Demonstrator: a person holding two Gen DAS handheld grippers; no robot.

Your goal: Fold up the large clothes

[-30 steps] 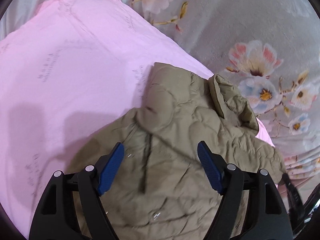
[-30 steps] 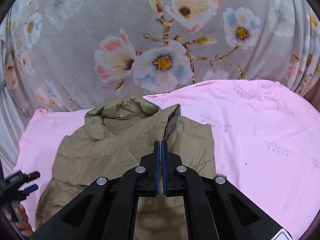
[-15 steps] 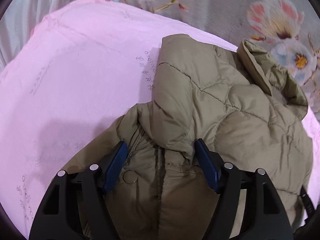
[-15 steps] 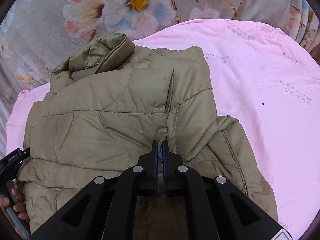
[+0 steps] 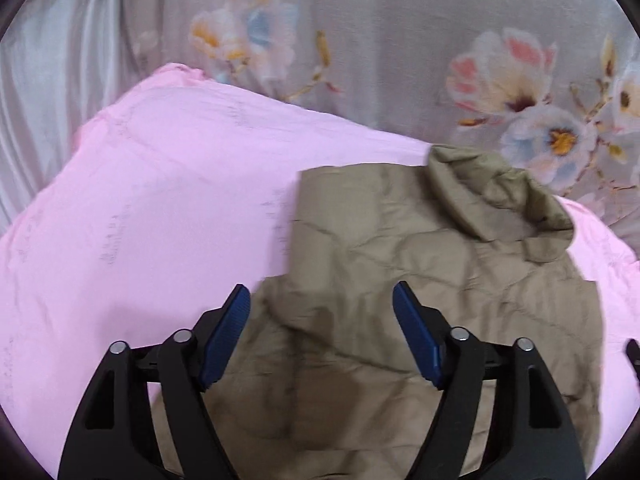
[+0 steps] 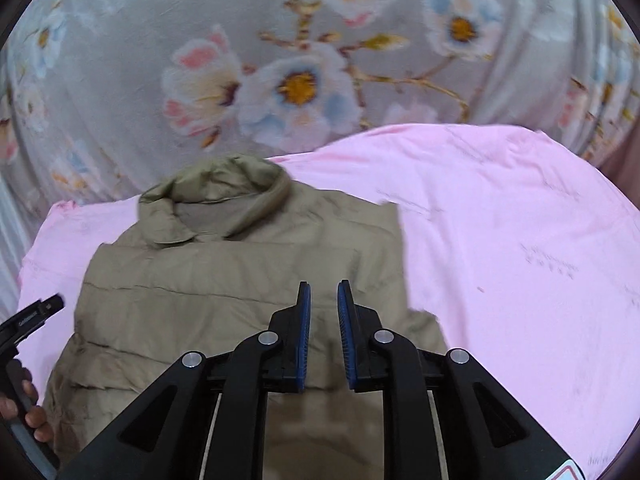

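Hovering both claws over the jacket (image 6: 240, 292), neither one gripping.
Jacket lies collar (image 6: 224, 200) away, on the pink sheet (image 6: 500, 240), sides apparently tucked in. Left claw (image 5: 320, 340) spread wide above the near-left quilting; right claw (image 6: 323, 336) narrowly parted, nothing between the pads. Judgement: next is likely the hem-to-collar fold. To do it well: pinch both near corners through all layers, lift evenly, carry toward the collar, lay down without dragging the tucked sides. Puffy fill may spring back, so press flat afterwards.
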